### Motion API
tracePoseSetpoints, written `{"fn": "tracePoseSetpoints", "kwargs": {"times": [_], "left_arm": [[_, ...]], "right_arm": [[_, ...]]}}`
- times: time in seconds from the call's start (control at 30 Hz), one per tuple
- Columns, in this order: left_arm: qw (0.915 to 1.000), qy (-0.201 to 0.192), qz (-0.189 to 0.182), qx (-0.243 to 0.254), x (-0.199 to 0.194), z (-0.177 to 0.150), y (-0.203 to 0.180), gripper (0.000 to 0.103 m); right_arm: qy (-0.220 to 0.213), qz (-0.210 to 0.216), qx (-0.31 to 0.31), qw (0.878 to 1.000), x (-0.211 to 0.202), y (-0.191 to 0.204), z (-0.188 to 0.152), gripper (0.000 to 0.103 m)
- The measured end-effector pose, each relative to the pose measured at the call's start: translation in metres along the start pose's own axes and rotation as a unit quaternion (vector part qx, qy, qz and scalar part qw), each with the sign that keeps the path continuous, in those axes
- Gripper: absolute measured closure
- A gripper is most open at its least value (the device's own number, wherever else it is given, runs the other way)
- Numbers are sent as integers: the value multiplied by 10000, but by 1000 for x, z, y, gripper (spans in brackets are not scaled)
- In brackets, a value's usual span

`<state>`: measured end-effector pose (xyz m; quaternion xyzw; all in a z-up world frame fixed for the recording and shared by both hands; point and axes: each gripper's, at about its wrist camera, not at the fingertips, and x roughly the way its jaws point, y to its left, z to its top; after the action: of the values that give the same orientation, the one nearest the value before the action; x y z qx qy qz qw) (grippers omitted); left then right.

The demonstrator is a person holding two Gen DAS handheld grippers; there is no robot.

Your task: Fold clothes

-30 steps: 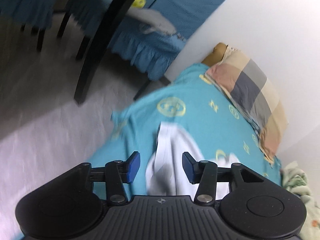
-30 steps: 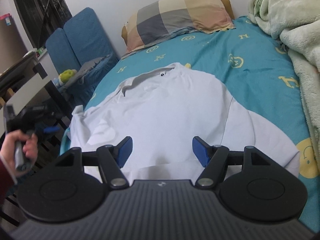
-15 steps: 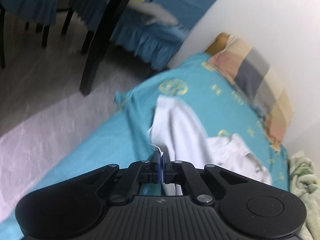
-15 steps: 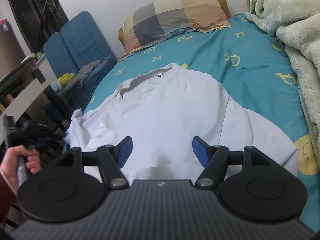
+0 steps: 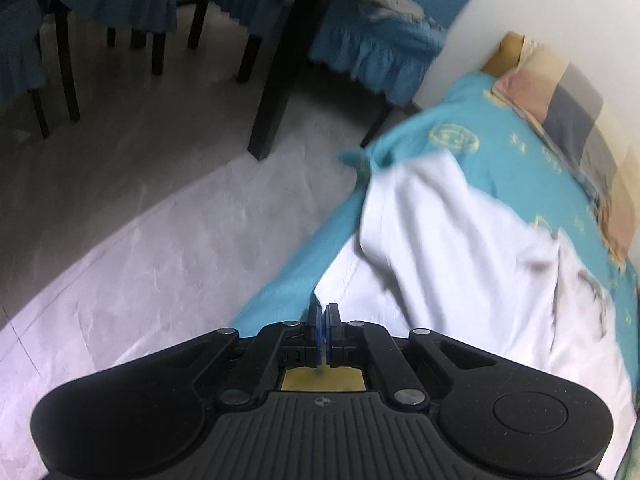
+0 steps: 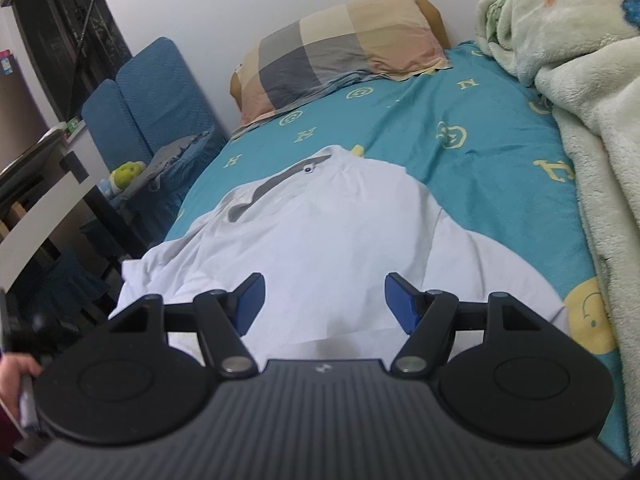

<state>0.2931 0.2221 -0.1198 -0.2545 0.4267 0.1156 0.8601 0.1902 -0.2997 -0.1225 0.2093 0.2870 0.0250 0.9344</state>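
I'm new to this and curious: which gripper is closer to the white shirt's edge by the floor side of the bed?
Left. The left gripper is shut on that edge of the white shirt. The right gripper hovers open above the shirt's middle, touching nothing.

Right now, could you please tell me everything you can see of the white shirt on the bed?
The white shirt looks like thin cotton, with a grey-lined collar and short sleeves. It lies collar toward the pillow on the teal bedsheet, its bed-edge side bunched and wrinkled. The left gripper is shut on a hem edge there; the right gripper, open, hovers over it.
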Motion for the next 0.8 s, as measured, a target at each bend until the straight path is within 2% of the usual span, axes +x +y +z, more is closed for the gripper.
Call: {"fn": "tracePoseSetpoints", "kwargs": {"times": [0.17, 0.23, 0.33, 0.47, 0.5, 0.53, 0.6, 0.73, 0.8], "left_arm": [[9972, -441, -397, 446, -49, -5, -19, 98], [9959, -529, -497, 545, -73, -14, -24, 90], [9939, -609, -721, 566, -112, -36, -31, 81], [9886, -656, -1082, 818, -148, -73, -74, 73], [9865, -681, -1152, 939, -157, -86, -83, 68], [9846, -690, -1216, 1053, -162, -97, -93, 61], [9811, -651, -1356, 1216, -170, -117, -109, 54], [9748, -431, -1707, 1369, -172, -147, -122, 48], [9712, -364, -1680, 1648, -167, -157, -126, 46]], "right_arm": [[-96, -89, 194, 9997, -10, -12, 7, 35], [-158, -145, 294, 9993, -17, -17, 10, 35], [-254, -170, 466, 9984, -30, -27, 18, 35], [-286, -376, 545, 9974, -41, -40, 29, 35], [-271, -402, 538, 9974, -43, -42, 32, 35], [-223, -425, 516, 9975, -44, -44, 35, 35], [-100, -462, 445, 9979, -42, -48, 39, 35], [137, -663, 425, 9968, -26, -55, 50, 35], [280, -752, 532, 9954, -12, -63, 57, 35]]}}
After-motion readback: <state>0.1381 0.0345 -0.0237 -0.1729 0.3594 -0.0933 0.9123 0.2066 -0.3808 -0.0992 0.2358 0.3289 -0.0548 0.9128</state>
